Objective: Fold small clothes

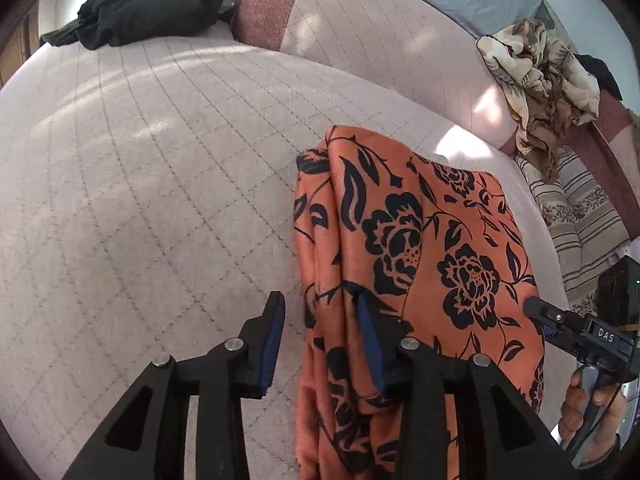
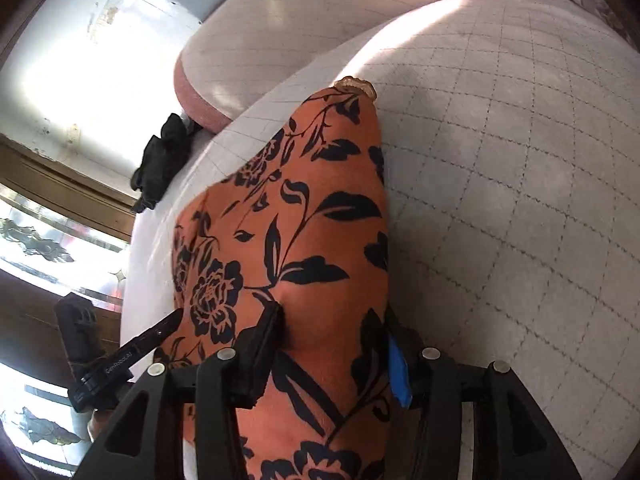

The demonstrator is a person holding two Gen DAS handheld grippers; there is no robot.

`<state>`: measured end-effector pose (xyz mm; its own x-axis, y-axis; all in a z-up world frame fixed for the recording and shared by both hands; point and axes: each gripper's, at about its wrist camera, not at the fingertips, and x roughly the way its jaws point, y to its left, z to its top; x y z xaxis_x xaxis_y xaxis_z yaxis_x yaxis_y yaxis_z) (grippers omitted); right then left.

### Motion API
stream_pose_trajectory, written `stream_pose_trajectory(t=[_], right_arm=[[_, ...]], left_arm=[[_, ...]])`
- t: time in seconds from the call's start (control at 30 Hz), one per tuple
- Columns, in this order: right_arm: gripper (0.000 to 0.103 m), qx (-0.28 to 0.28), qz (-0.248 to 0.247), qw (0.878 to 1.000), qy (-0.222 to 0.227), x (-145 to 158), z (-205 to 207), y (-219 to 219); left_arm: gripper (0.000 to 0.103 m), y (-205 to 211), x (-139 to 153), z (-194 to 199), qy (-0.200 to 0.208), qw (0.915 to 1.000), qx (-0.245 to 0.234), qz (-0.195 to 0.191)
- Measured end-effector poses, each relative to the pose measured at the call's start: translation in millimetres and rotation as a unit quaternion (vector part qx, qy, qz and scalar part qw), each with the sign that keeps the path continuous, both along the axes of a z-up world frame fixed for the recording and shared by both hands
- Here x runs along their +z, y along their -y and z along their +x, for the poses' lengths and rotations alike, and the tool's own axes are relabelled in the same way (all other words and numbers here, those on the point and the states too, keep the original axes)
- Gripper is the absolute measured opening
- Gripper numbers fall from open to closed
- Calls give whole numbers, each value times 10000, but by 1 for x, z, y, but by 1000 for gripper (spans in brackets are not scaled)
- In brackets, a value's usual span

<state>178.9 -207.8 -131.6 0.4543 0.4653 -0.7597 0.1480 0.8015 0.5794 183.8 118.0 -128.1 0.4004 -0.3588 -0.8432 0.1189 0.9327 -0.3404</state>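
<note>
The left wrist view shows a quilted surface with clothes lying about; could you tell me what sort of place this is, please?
Most likely a living room or bedroom at home: a quilted pink sofa or bed with a backrest cushion, heaps of clothes, and the orange floral garment being folded on it.

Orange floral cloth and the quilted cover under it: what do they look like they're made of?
Orange floral cloth: thin woven fabric, probably satin-like or viscose; slight sheen, soft limp folds, printed black flowers. Quilted cover: padded matte textile, pale pink, with a stitched diamond grid and a slightly fuzzy surface. The fibre of either can't be told from the look alone.
</note>
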Motion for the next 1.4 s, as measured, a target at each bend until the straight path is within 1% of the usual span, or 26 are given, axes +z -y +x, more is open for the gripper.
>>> stream_pose_trajectory(t=[0.03, 0.1, 0.13, 0.2, 0.23, 0.27, 0.3, 0.33, 0.37, 0.4, 0.43, 0.47, 0.5, 0.53, 0.6, 0.67, 0.7, 0.77, 0.87, 1.0, 1.1, 1.13, 1.2, 1.27, 1.37, 1.4], right_arm=[[53, -33, -113, 9999, 99, 8, -5, 0], [53, -113, -338, 9986, 401, 28, -15, -1], [54, -105, -247, 9978, 608, 40, -17, -4], [63, 40, -37, 9954, 962, 59, -22, -13], [70, 189, -13, 9938, 1094, 65, -23, -21], [73, 357, -15, 9922, 1194, 67, -22, -29], [73, 493, -19, 9913, 1223, 63, -21, -36], [73, 534, 39, 9926, 1088, 51, -18, -40], [74, 492, 106, 9955, 800, 35, -13, -41], [74, 443, 103, 9979, 471, 17, -6, -42], [74, 348, 87, 9989, 316, 8, -7, -40], [74, 245, 92, 9989, 387, 13, -11, -41], [74, 251, 56, 9983, 518, 26, -16, -45], [74, 382, 27, 9968, 707, 41, -23, -51], [75, 550, -330, 9927, 1019, 71, -40, -61], [87, 520, -722, 9878, 1277, 92, -59, -69], [89, 439, -935, 9857, 1330, 99, -71, -72], [91, 346, -1290, 9816, 1361, 105, -93, -73], [91, 405, -1800, 9747, 1260, 103, -124, -83], [91, 528, -2339, 9641, 1137, 99, -158, -102], [92, 456, -2684, 9542, 1238, 106, -177, -107], [95, 408, -2770, 9518, 1251, 110, -182, -107], [97, 296, -2835, 9500, 1272, 117, -187, -104], [97, 224, -2906, 9483, 1252, 122, -190, -101], [97, 172, -3013, 9448, 1279, 129, -194, -99], [97, 174, -3036, 9443, 1262, 130, -194, -98]], left_arm=[[40, -4, 8, -5, 88, 9999, 43, 62], [40, -12, 26, -20, 299, 9995, 37, -90], [40, -12, 34, -27, 401, 9992, 23, -88], [46, -2, 45, -39, 591, 9982, -90, -9], [51, 3, 44, -42, 631, 9979, -106, 88], [52, 8, 40, -45, 619, 9978, -115, 204], [52, 13, 31, -44, 498, 9982, -144, 317], [52, 18, 19, -40, 310, 9986, -146, 412], [56, 20, 9, -39, 133, 9988, -132, 448], [57, 19, 4, -41, 53, 9992, -102, 390], [57, 18, 7, -46, 57, 9992, -52, 397], [57, 18, 15, -51, 150, 9988, -33, 465], [59, 17, 23, -58, 288, 9979, -32, 575], [62, 18, 32, -64, 436, 9966, -44, 700], [67, 18, 50, -79, 699, 9943, -77, 807], [75, 16, 67, -96, 924, 9920, -8, 858], [78, 15, 75, -105, 1019, 9907, 36, 896], [84, 14, 90, -123, 1232, 9878, 99, 948], [86, 15, 106, -146, 1441, 9833, 161, 1102], [89, 14, 122, -173, 1565, 9799, 256, 1209], [92, 13, 130, -186, 1551, 9787, 429, 1272], [92, 12, 132, -190, 1565, 9782, 484, 1273], [94, 11, 137, -198, 1607, 9770, 589, 1268], [99, 10, 140, -201, 1590, 9771, 619, 1270], [100, 14, 145, -204, 1616, 9750, 627, 1394], [100, 15, 145, -204, 1590, 9758, 580, 1384]])
